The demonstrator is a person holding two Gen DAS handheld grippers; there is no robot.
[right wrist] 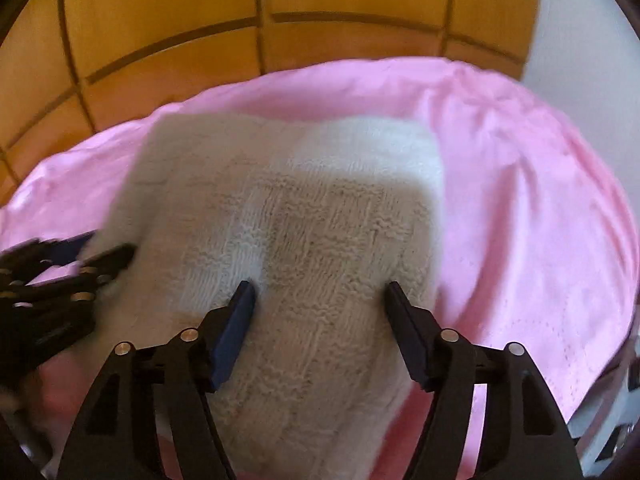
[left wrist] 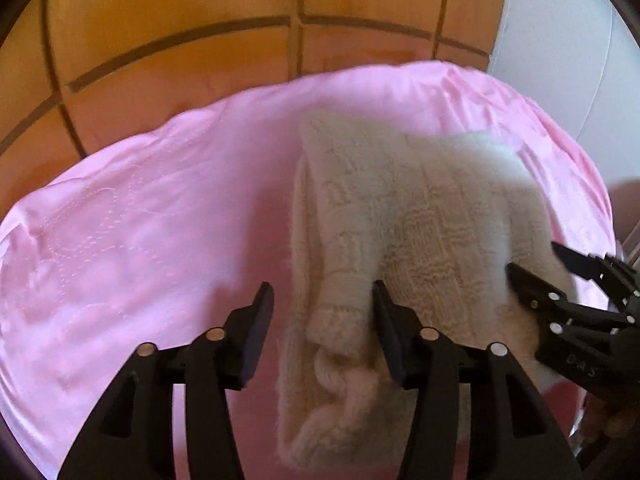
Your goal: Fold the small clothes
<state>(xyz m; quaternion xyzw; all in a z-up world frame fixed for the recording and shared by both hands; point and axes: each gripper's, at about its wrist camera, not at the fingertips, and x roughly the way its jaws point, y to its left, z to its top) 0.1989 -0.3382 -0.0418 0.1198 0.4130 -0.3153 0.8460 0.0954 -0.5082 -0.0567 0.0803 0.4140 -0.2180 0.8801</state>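
A fluffy cream knitted sweater (left wrist: 416, 216) lies folded on a smooth pink quilted blanket (left wrist: 132, 240). The blanket is spread over a bed, and the sweater sits on the near part of it, a bit to the right of the middle in the left wrist view. The far edge of the blanket runs along an orange wooden wall with dark lines (left wrist: 180, 12). At the far right corner there is a plain white wall (left wrist: 568, 40).

A sleeve with a ribbed cuff (left wrist: 344, 292) is folded across the top of the sweater. A thick twisted knit edge (left wrist: 336, 384) runs down the sweater's left side, toward the near edge of the blanket.

The left gripper (left wrist: 322, 300) has black fingers, and they are spread apart. The cuff sits between them, but the pads do not squeeze it. The right finger (left wrist: 386, 312) is just beside the cuff, and the left one is over bare pink blanket.

The right gripper (right wrist: 320, 300) is spread apart too. It hangs over the middle of the sweater (right wrist: 304, 216), with knit showing between its fingers, and nothing is pinched. I cannot tell if its tips touch the wool.

Each gripper shows in the other's view, near the sweater's side edge.
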